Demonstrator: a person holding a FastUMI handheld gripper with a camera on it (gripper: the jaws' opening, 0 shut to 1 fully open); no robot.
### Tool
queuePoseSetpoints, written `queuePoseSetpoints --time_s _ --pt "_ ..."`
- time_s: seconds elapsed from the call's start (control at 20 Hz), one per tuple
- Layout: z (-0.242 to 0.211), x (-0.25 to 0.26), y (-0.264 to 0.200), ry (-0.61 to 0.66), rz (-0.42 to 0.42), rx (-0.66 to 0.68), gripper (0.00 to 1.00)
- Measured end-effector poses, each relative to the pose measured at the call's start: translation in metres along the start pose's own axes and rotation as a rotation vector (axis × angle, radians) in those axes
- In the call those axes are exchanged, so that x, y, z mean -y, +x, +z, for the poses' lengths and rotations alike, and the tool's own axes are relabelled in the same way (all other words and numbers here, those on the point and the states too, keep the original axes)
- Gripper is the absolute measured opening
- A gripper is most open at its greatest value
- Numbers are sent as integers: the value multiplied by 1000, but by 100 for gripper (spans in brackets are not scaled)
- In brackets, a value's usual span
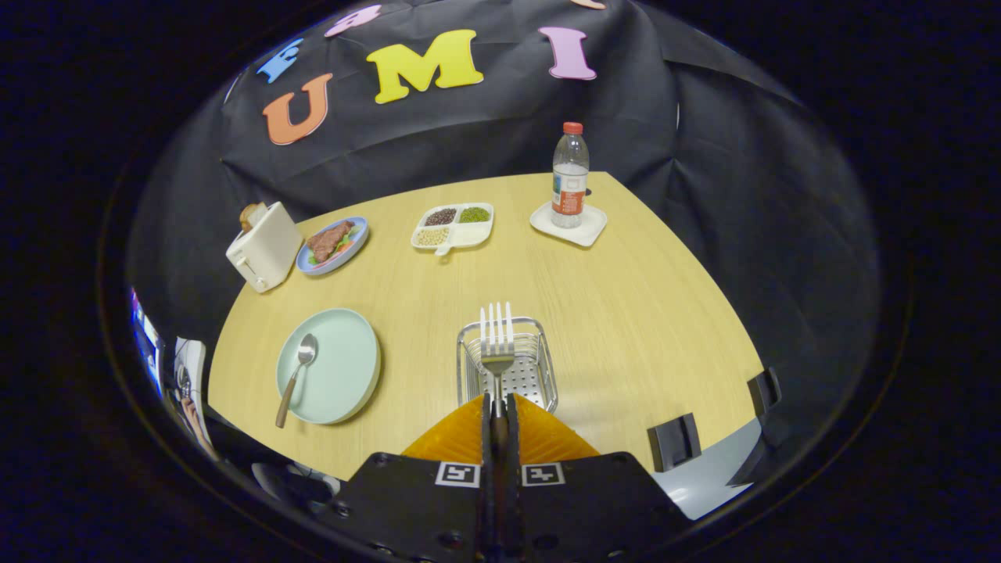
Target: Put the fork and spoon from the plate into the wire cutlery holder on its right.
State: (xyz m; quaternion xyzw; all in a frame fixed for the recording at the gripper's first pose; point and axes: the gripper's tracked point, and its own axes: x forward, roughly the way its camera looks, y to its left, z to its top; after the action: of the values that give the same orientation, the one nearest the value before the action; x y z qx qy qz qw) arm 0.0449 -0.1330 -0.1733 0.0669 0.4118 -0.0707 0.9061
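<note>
The gripper (498, 418) clamps the fork (497, 344), tines ahead over the wire cutlery holder (539, 374). The spoon (295, 377) lies on the plate (344, 367), off to the left, with bare table (641, 313) to the right.

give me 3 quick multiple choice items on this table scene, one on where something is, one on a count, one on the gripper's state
1. Where is the spoon?
A. on the pale green plate
B. in the wire holder
C. beside the bottle

2. How many sections has the divided snack tray?
A. two
B. three
C. five

3. What is the gripper doing?
A. open, holding nothing
B. shut on the fork
C. shut on the spoon

Answers: 1 A, it lies across the plate; 2 B, three fillings show; 3 B, both fingers clamp the handle, tines above the wire cutlery holder.
</note>
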Motion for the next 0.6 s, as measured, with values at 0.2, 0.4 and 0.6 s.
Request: queuePoseSetpoints --time_s 0.2,0.4,0.6 --pt "2 5 -2 14 -11 13 11" --pt "8 8 -9 21 -31 47 44" --pt "16 -3 -21 7 -32 98 86"
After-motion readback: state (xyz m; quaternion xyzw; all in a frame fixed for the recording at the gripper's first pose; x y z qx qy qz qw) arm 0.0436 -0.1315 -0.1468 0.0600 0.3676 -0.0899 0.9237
